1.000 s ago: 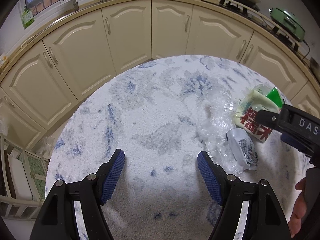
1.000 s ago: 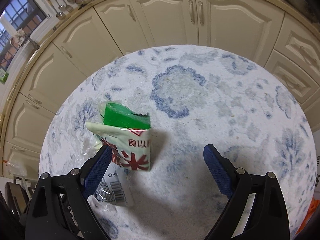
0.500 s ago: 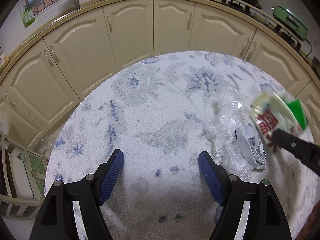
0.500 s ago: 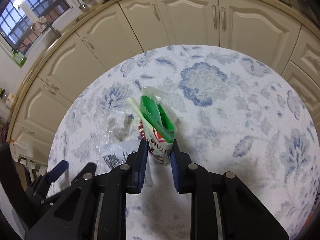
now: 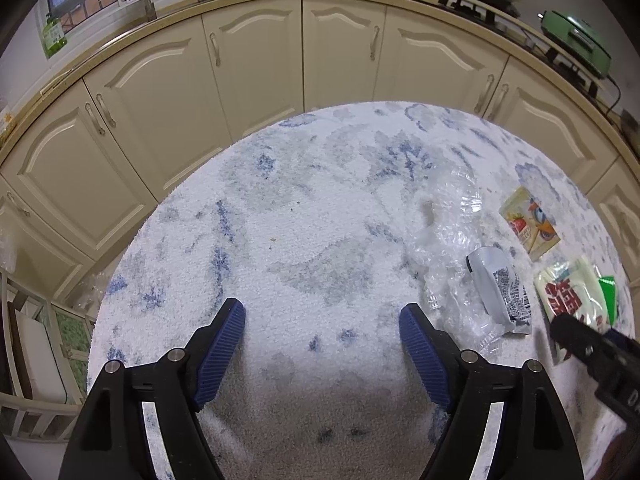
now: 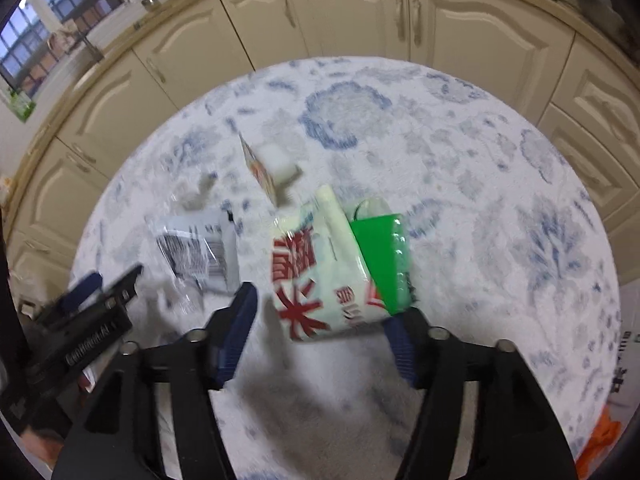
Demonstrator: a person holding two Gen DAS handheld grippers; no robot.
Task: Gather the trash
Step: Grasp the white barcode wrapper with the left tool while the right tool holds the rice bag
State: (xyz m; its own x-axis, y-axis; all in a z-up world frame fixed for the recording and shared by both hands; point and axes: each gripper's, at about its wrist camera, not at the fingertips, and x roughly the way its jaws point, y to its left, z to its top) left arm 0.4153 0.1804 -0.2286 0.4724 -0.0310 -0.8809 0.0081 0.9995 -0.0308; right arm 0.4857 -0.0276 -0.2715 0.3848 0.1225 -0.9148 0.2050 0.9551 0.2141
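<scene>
Since the earlier frames the right gripper (image 6: 320, 320) has let go: half a second ago its pads were pinched on the pale green packet (image 6: 332, 272), and now its jaws are opening with the packet lying between them on the rug (image 6: 480, 240), the pads no longer pressing it, though the right pad looks close to the packet's green edge. A small cartoon-printed packet (image 6: 260, 172) that was not seen before now shows on the rug at about 11 o'clock from the pale green packet. The right wrist view is blurred.

The left gripper (image 5: 322, 344) hovers with its jaws wide over bare rug (image 5: 300, 220), nothing between them.

In the left wrist view the trash sits at about 3 o'clock from the left gripper: a crumpled clear plastic wrap (image 5: 452, 248), a silver wrapper (image 5: 500, 288) with a barcode touching its edge, the cartoon packet (image 5: 530, 224) just beyond, and the pale green packet (image 5: 576, 296) with red characters at the far right. The right gripper's black finger (image 5: 576, 336) pokes in at 4 o'clock, overlapping that packet's lower edge.

Cream cabinets (image 5: 256, 60) curve round the rug at 12 o'clock.
</scene>
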